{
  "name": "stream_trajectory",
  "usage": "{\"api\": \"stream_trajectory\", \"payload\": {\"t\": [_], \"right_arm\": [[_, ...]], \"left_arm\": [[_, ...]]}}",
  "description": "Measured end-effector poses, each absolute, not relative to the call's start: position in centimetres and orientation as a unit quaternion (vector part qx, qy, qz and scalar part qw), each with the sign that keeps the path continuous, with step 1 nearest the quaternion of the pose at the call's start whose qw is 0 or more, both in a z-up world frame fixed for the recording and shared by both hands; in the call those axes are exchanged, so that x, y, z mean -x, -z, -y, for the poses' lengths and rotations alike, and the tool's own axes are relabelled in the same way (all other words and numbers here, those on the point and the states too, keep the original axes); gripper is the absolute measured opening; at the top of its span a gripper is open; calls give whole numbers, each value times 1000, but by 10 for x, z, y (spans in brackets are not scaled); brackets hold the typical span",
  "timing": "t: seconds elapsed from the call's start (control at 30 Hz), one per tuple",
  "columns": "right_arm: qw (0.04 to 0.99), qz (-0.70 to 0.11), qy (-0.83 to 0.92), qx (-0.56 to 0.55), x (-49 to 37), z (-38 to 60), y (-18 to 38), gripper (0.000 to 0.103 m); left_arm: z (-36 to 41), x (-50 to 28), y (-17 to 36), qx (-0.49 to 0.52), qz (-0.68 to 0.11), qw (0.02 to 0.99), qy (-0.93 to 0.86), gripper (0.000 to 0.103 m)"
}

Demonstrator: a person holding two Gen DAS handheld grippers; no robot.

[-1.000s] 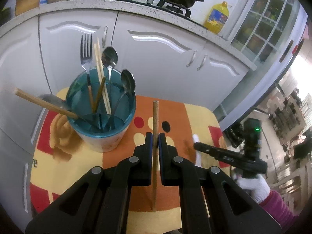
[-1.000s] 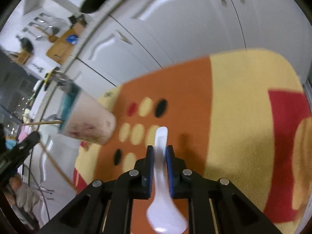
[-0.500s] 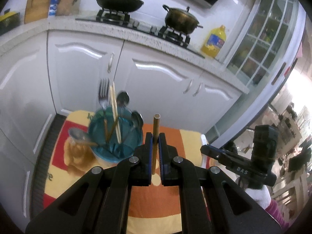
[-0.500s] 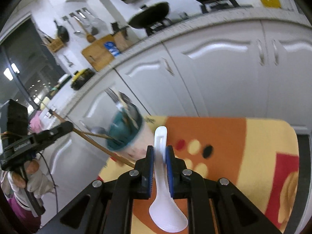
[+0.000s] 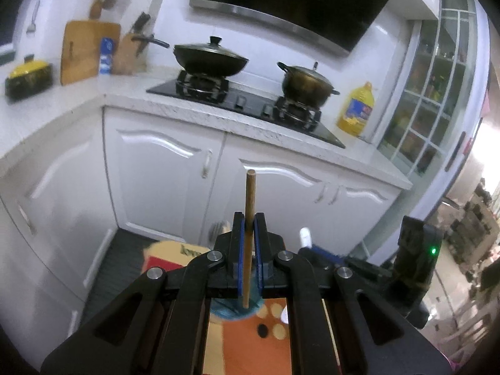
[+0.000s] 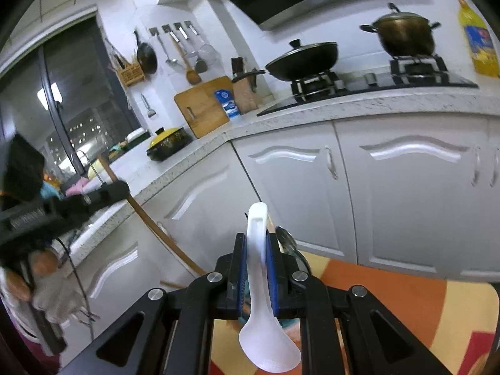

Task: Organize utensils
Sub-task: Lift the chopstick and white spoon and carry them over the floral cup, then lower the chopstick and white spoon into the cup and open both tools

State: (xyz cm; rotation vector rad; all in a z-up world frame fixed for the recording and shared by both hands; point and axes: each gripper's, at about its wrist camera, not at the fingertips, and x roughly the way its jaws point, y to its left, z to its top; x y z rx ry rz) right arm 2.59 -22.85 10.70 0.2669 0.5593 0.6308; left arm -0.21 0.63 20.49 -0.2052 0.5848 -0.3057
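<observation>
Left wrist grip: your left gripper (image 5: 248, 243) is clamped on a wooden chopstick (image 5: 249, 218), upright between the pads.
Left wrist holder: the teal utensil holder (image 5: 229, 309) peeks out just below the jaws, on the patterned mat (image 5: 243, 343).
Right wrist grip: your right gripper (image 6: 257, 268) pinches a white plastic spoon (image 6: 259, 281), bowl hanging down.
Progress: both pieces lifted, neither yet in the holder.
Change: a second ago both views sat lower over the mat; the holder has dropped under the jaws.

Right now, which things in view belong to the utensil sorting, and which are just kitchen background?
In the job:
left gripper clamping a wooden chopstick
right gripper clamping a white spoon
teal utensil cup, mostly hidden

Background:
lidded wok
pot
oil bottle
cutting board
</observation>
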Motion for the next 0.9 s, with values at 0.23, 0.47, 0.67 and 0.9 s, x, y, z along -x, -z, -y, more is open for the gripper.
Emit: {"api": "stream_trajectory", "payload": {"t": [0.23, 0.47, 0.67, 0.9], "right_arm": [[906, -281, -299, -108, -58, 187, -81, 11], [910, -285, -285, -99, -77, 173, -52, 11], [912, -273, -288, -101, -80, 169, -45, 11], [912, -259, -303, -97, -82, 158, -50, 11]], "left_arm": [[-9, -27, -185, 69, -293, 948, 108, 4], [-10, -50, -161, 71, -303, 945, 99, 4], [-7, -57, -142, 69, -321, 940, 98, 4], [-9, -55, -131, 74, -332, 935, 97, 4]]}}
